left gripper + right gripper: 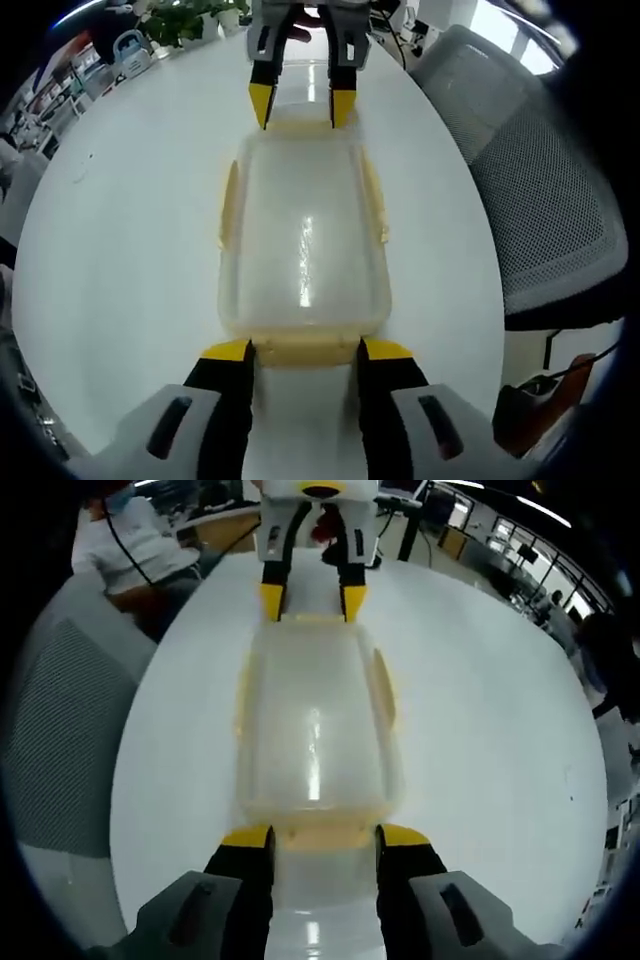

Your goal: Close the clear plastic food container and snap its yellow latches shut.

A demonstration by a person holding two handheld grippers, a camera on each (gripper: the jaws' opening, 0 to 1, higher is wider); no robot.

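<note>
So I've got the clear rectangular plastic food container [303,245] with its lid on sitting lengthwise between my two grippers. Left gripper [303,352] jaws are spread wide, straddling the near yellow end latch [303,350]; right gripper [324,837] does the same at the opposite end latch [322,838], probably to press both down together. Neither's gripping anything.
</note>
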